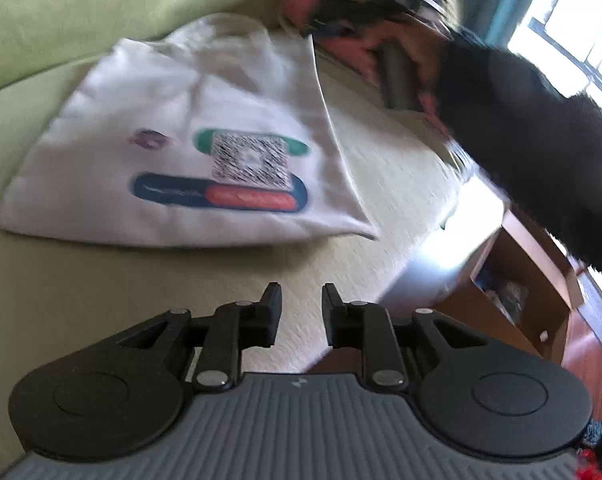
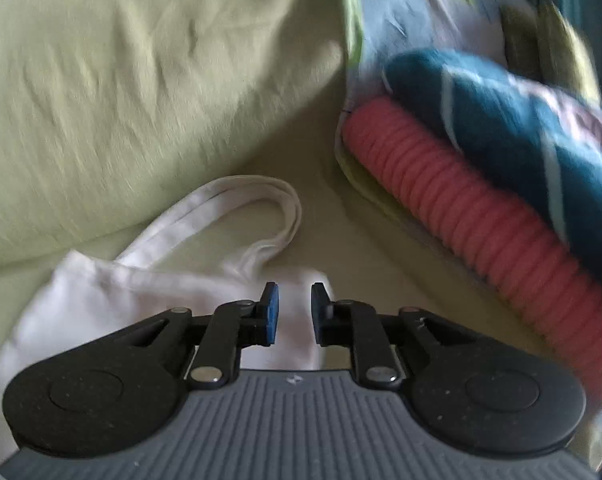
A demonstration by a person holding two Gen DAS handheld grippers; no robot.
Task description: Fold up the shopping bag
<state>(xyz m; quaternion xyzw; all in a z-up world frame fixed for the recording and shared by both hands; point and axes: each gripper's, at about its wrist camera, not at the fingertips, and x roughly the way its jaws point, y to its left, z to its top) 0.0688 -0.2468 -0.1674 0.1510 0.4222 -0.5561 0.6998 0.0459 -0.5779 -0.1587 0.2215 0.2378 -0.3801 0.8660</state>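
The shopping bag [image 1: 173,148] lies flat and unfolded on the pale green bed cover [image 1: 81,304], printed side up, its handles [image 2: 261,208] looped toward the green pillow [image 2: 121,80]. My right gripper [image 2: 295,312] hangs just over the bag's top corner near those handles, jaws apart, nothing between them. My left gripper [image 1: 301,312] sits well short of the bottom edge, jaws also apart and empty. I judge the fold not yet begun; I'd pinch matching corners squarely, both layers together, to keep the edges aligned.
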